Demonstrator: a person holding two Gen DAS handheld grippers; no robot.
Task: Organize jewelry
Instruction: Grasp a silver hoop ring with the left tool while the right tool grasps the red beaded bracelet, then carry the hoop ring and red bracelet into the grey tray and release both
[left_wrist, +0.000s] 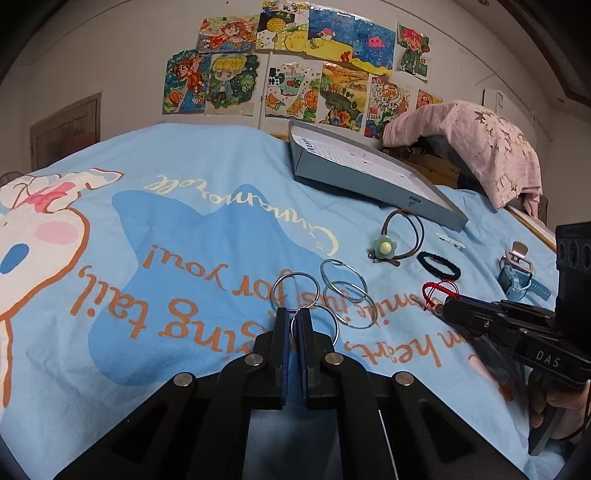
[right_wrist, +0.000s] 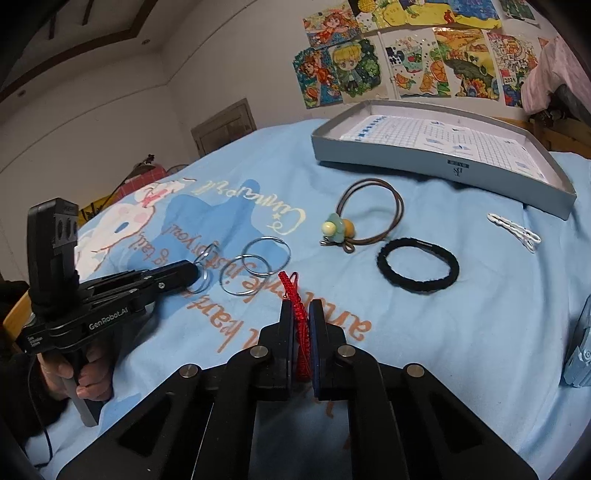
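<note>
Spread across the blue cartoon blanket, loose jewelry is lying short of the grey box lid at its far edge, while the left gripper is pinching a silver ring and the right gripper is clamping the red braided bracelet, both reaching low and level, presumably for boxing.

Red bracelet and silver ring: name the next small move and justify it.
Probably lift both and carry them toward the grey box. The right gripper is shut on the red bracelet, the left gripper on a silver ring, and the box holds no jewelry.
</note>
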